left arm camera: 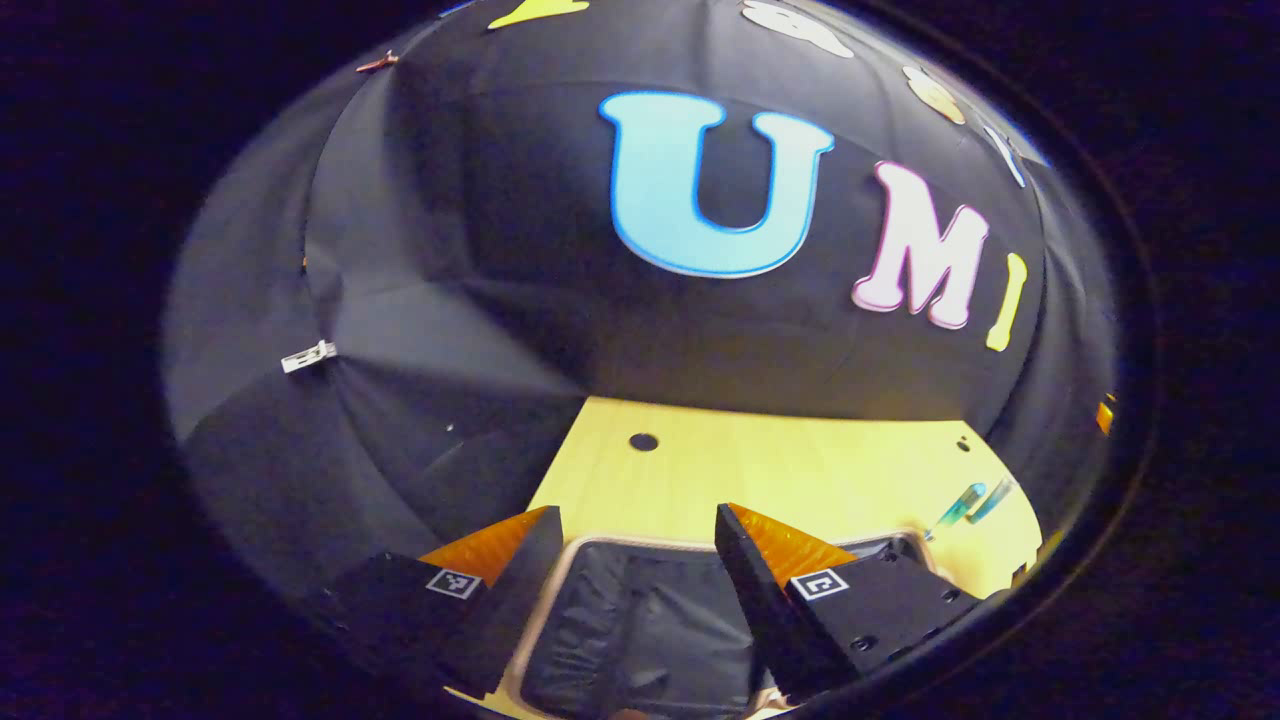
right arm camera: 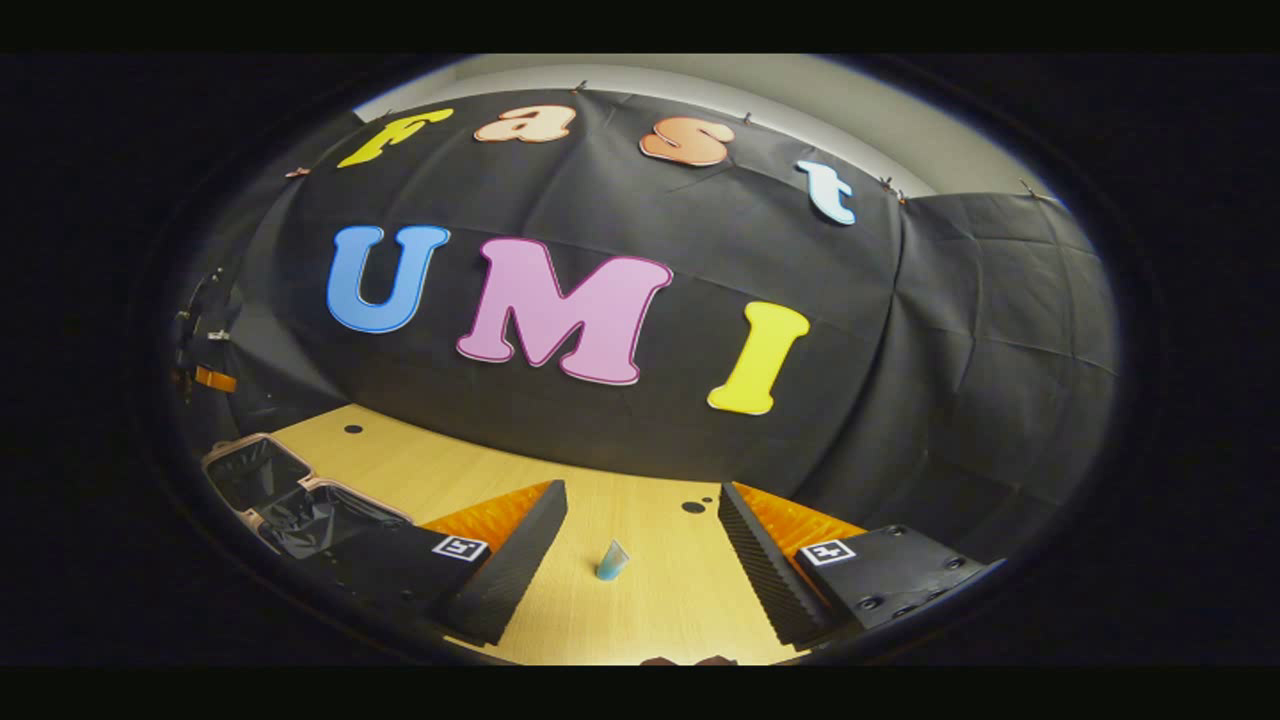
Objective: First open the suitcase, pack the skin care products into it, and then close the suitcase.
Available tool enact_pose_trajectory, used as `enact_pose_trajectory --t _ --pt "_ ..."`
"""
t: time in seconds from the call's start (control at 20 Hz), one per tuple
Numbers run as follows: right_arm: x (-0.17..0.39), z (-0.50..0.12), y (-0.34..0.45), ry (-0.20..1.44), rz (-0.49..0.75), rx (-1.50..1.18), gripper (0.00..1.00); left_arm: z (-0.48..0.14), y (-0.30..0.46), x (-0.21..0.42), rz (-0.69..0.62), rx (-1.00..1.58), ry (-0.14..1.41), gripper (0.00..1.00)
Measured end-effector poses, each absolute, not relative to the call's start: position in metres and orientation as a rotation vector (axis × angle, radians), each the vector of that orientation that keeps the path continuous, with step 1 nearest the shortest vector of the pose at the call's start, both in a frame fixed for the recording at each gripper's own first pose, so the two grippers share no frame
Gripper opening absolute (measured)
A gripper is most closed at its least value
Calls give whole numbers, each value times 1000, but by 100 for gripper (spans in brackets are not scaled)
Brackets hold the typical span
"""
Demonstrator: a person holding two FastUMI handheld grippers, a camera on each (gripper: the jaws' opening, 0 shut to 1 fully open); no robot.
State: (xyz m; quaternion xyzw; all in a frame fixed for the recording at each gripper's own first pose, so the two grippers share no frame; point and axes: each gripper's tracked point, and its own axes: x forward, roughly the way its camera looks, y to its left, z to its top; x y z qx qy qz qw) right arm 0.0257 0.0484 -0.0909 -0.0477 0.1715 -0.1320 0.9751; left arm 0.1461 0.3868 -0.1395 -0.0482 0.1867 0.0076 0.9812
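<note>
Your left gripper hangs over the open suitcase, its fingers spread wide with nothing between them; the black-lined interior shows through the gap. In the left gripper view, off to the right on the wooden surface, a bluish tube lies well apart from the case.

Your right gripper also has its fingers wide apart and holds nothing. In the right gripper view the suitcase sits open at the far left, and a small blue tube rests on the surface between the two fingers, touching neither.
</note>
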Motion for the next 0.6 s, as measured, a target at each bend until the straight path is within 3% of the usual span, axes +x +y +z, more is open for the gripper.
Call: enact_pose_trajectory --t 0.1,0.3,0.6 --pt "32 -93 52 331 -242 -75 94 -123 333 142 -21 -139 319 96" --pt "41 -99 54 305 -196 -59 96 -91 238 131 -110 -141 226 96" --pt "53 -124 50 329 -122 -13 97 -128 95 117 -276 -123 290 96"
